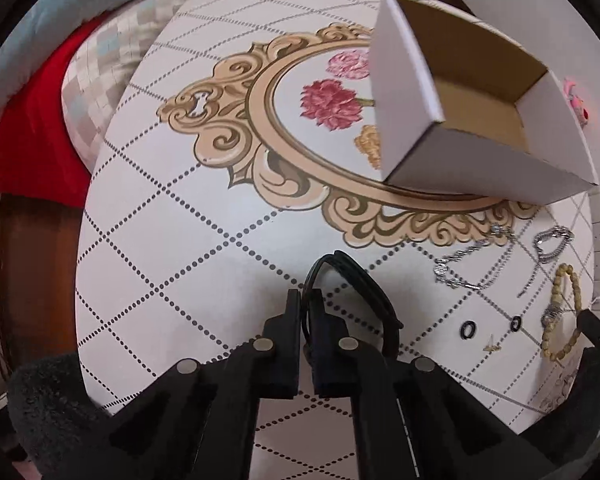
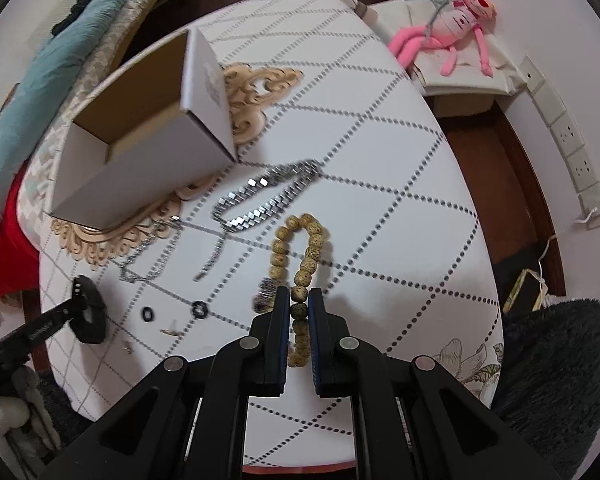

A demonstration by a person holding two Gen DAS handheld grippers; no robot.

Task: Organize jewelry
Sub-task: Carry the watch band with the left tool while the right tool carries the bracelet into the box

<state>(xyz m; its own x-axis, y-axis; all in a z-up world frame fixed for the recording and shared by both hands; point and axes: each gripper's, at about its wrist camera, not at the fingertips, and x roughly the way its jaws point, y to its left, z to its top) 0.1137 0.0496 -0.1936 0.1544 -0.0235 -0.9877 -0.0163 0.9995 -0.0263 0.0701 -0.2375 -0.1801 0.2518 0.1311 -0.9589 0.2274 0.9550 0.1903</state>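
Note:
My left gripper (image 1: 307,298) is shut on a black bangle (image 1: 356,280) and holds it above the white patterned table (image 1: 172,240). My right gripper (image 2: 299,298) is shut on a tan beaded bracelet (image 2: 302,248), which also shows in the left wrist view (image 1: 562,312). An open white cardboard box (image 1: 460,112) stands at the far side and also shows in the right wrist view (image 2: 140,136). A silver link bracelet (image 2: 266,196), thin silver chains (image 2: 152,256), two black rings (image 2: 199,309) and small gold earrings (image 2: 170,332) lie between the grippers.
The round table's edge (image 2: 484,240) drops to a dark wood floor. A pink plush toy (image 2: 456,24) lies on a white stand beyond. Bedding and a red cloth (image 1: 32,120) lie at the left. Dark fuzzy fabric (image 2: 560,368) sits near the right.

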